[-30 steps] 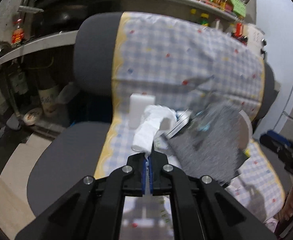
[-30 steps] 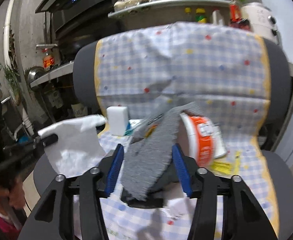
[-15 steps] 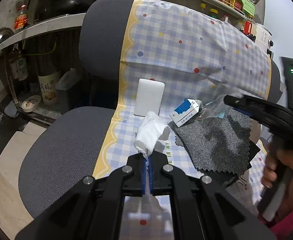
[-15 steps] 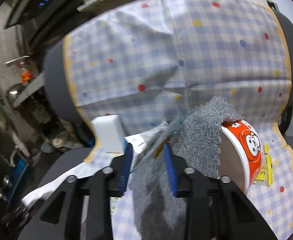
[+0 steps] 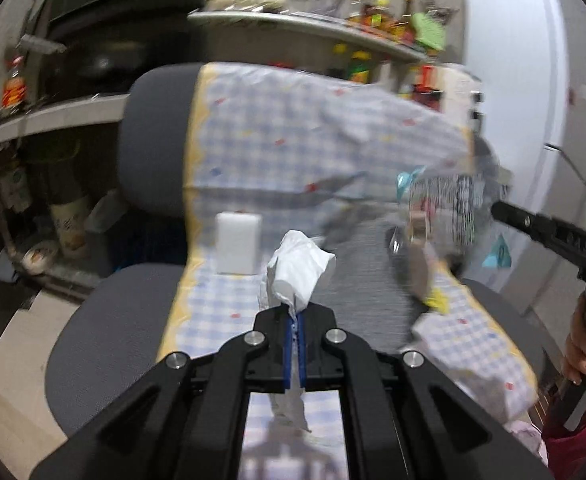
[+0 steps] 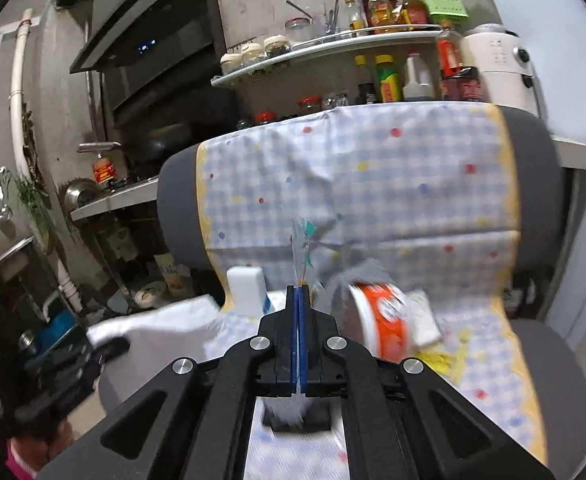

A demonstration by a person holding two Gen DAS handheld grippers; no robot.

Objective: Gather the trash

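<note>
White tissue [image 5: 299, 270] between left jaws

Chair [image 6: 541, 184] dark grey. Cover [image 6: 393, 184] over it blue-and-white check, scattered red, blue, yellow dots, yellow scalloped border. Tissue [image 5: 299, 270] white. Block [image 5: 238, 243] on seat plain white. Rag [image 5: 367, 276] mottled grey. Cup [image 6: 385, 322] orange-red with white print, white rim. Wrapper [image 6: 303, 248] clear with teal and orange marks. Gripper frames black, pads [image 6: 297, 340] blue. Sleeve [image 5: 573, 446] pink.
</note>
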